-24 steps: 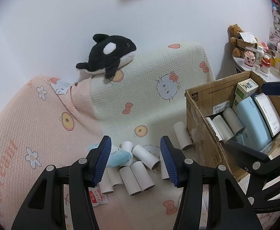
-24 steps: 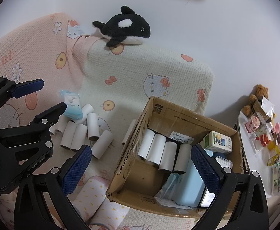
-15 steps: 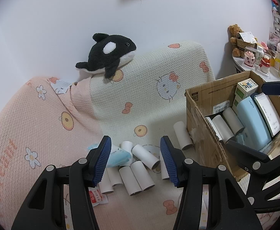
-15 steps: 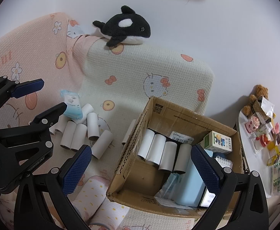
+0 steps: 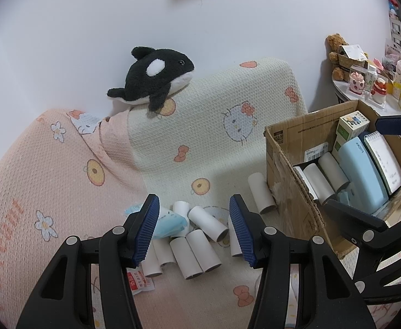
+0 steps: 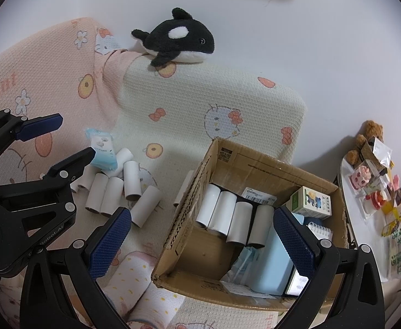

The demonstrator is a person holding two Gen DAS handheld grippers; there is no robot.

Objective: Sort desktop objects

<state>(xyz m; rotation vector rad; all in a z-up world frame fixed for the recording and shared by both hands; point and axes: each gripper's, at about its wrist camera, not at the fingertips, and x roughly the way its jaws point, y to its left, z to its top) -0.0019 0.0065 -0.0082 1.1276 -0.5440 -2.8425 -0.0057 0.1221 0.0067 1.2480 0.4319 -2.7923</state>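
Several white cardboard tubes point(image 5: 200, 219) lie in a loose pile on the patterned blanket, with a light blue tissue packet point(image 5: 167, 220) at the pile's left. My left gripper point(image 5: 193, 205) hovers open above this pile, holding nothing. An open cardboard box point(image 6: 189, 200) stands to the right with several tubes point(image 6: 227, 213) lined up inside, beside a light blue case point(image 6: 274, 260), a notepad point(image 5: 384, 161) and a small carton point(image 6: 310, 203). Above the box my right gripper point(image 6: 202, 216) stands wide open and empty. One tube point(image 5: 260, 192) lies against the box's left wall.
An orca plush point(image 5: 156, 79) rests on top of the cream cushion at the wall. A red and white sachet point(image 5: 140, 282) lies near the left fingers. At the far right, a small white table point(image 6: 345, 170) is crowded with a teddy bear and trinkets.
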